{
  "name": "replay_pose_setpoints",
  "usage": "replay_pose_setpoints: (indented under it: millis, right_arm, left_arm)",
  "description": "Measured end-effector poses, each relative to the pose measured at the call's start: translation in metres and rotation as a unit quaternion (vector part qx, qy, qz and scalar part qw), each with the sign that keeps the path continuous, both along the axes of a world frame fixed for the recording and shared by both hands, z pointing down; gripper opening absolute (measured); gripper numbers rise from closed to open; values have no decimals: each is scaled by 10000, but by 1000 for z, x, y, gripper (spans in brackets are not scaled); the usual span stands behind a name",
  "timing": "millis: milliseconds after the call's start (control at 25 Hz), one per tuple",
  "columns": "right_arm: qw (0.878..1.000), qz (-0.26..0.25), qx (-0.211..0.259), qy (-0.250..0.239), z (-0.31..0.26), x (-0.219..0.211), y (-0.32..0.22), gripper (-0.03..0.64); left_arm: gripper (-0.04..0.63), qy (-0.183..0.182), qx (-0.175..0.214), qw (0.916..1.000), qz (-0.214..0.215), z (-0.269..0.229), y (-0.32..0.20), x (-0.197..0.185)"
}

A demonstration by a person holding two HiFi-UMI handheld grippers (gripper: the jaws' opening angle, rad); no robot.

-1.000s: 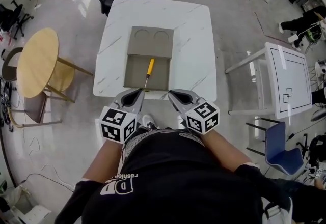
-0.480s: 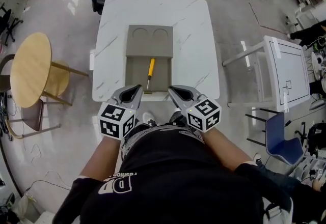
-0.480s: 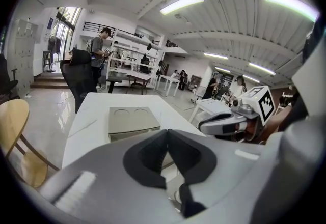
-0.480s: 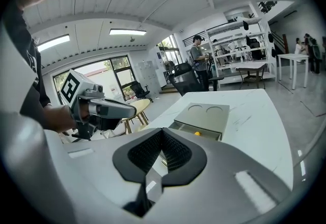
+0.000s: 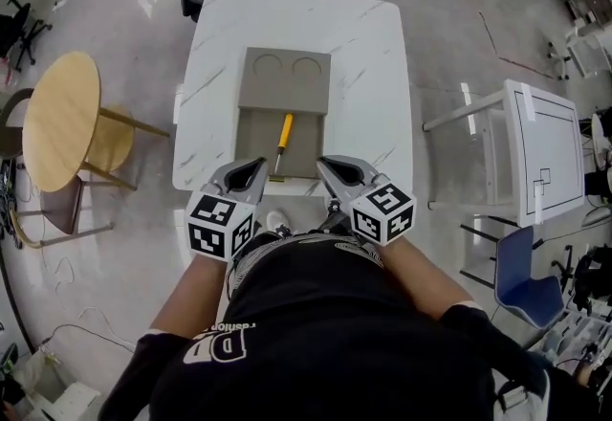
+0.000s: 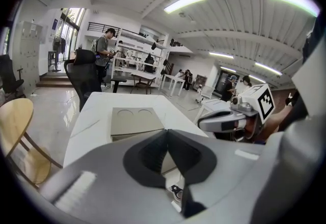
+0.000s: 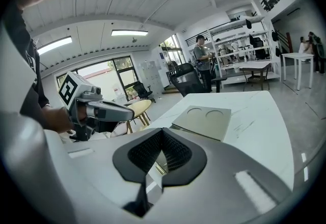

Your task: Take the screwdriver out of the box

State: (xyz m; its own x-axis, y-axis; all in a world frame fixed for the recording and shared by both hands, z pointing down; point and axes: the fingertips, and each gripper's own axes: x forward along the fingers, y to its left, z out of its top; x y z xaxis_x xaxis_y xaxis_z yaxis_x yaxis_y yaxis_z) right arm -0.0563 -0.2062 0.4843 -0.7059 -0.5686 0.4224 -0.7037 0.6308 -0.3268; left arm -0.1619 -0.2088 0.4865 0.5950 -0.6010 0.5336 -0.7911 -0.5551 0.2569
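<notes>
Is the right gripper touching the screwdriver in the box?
Apart. The head view shows bare floor of the box between the right gripper and the screwdriver, which lies flat inside.

Three cams on one table: one up high, two down low

Head cam looks steeply down from over the person's chest, so the whole white marble-look square table (image 5: 368, 75) and the open flat grey cardboard box (image 5: 253, 137) on it show from well above. The left gripper (image 5: 254, 168) cam sits low at the table's near edge, close in, facing the far side along its own jaws; the right gripper (image 5: 327, 166) cam does the same just to the right. All three share the box and tabletop, and each gripper cam catches the other gripper off to its side.
</notes>
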Motion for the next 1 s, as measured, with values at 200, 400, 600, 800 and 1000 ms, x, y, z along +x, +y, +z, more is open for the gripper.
replay_pose_setpoints:
  millis: [200,400,600,800,1000]
  right_arm:
    - [9997,-219,77,-26,-7,6,-17,0]
    - [9991,-414,100,-35,-10,12,-30,1]
    - [9984,-535,123,-92,-13,17,-40,0]
    - [9979,-628,96,-129,-10,19,-43,2]
    - [9976,-666,99,-178,-10,20,-49,1]
  left_arm:
    - [58,-30,64,9998,-204,-7,-12,8]
    - [58,-87,153,9991,-382,-13,-22,13]
    - [58,-117,218,9986,-459,-17,-29,21]
    - [59,-191,277,9982,-495,-20,-33,25]
    - [60,-310,304,9977,-525,-21,-37,25]
